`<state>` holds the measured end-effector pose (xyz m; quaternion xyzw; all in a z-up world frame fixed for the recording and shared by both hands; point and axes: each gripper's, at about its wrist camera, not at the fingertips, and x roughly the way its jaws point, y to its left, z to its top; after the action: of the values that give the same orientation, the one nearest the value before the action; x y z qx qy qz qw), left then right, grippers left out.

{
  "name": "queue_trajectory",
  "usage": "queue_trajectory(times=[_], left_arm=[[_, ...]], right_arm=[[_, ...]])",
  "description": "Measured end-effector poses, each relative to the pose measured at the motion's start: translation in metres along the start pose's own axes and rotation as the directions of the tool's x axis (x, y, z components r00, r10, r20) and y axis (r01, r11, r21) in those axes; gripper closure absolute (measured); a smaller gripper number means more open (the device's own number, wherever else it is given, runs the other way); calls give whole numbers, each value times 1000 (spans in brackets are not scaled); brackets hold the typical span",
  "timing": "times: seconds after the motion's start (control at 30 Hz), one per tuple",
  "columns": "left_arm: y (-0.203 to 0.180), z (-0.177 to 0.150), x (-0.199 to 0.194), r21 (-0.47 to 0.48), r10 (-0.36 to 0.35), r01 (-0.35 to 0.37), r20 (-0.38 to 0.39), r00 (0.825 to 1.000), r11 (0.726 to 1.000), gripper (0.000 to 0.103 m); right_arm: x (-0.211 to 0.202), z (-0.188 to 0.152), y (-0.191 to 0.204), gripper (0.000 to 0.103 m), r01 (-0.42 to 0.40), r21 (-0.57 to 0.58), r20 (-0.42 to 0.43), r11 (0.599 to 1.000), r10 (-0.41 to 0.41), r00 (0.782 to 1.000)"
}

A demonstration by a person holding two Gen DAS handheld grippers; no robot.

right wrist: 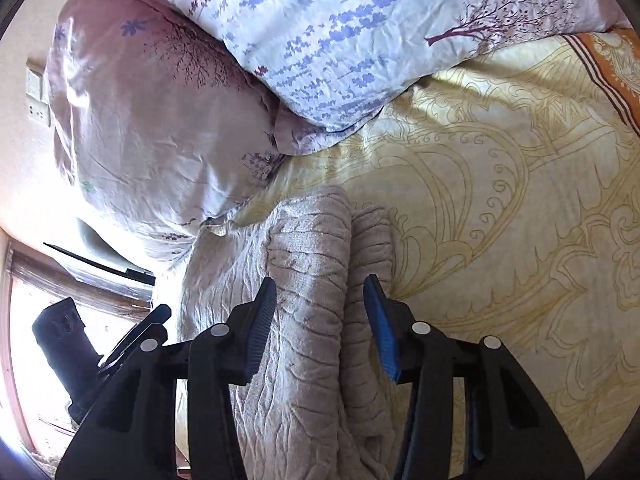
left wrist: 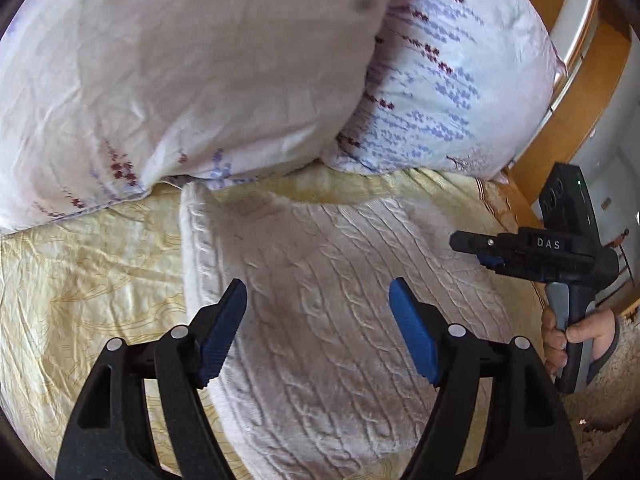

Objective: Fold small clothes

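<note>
A cream cable-knit sweater (left wrist: pixel 320 300) lies folded into a long strip on the yellow patterned bedsheet (left wrist: pixel 80 280). My left gripper (left wrist: pixel 318 316) is open and empty, hovering over the sweater's middle. My right gripper (right wrist: pixel 320 316) is open with its fingers either side of a raised fold of the same sweater (right wrist: pixel 304 280), not closed on it. The right gripper also shows in the left wrist view (left wrist: pixel 496 256), held by a hand at the sweater's right edge. The left gripper's body shows at the left of the right wrist view (right wrist: pixel 80 356).
Two floral pillows (left wrist: pixel 200 80) (left wrist: pixel 452 88) lie just beyond the sweater. A wooden bed frame (left wrist: pixel 576 92) curves at the right. The yellow sheet (right wrist: pixel 500 200) spreads right of the sweater. A wall socket (right wrist: pixel 38 96) is at far left.
</note>
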<state>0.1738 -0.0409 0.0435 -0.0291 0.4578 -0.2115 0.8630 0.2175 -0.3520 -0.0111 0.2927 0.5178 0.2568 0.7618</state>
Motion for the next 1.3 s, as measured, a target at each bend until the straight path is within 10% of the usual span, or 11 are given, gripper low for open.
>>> queue_trajectory(times=[0.33, 0.8, 1.2, 1.3], left_arm=[[-22, 5, 45, 70, -35, 44, -126, 991, 997, 46], [-38, -17, 0, 150, 175, -170, -16, 984, 974, 39], [-36, -61, 1, 266, 158, -162, 37, 987, 950, 38], [-34, -66, -9, 257, 134, -148, 70, 989, 955, 38]], right_arm=[[11, 7, -14, 92, 149, -6, 2, 989, -149, 989], [-37, -48, 55, 76, 144, -325, 108, 935, -114, 988], [-4, -95, 60, 76, 358, -515, 164, 779, -320, 933], [-16, -94, 61, 76, 341, -469, 160, 815, -301, 940]])
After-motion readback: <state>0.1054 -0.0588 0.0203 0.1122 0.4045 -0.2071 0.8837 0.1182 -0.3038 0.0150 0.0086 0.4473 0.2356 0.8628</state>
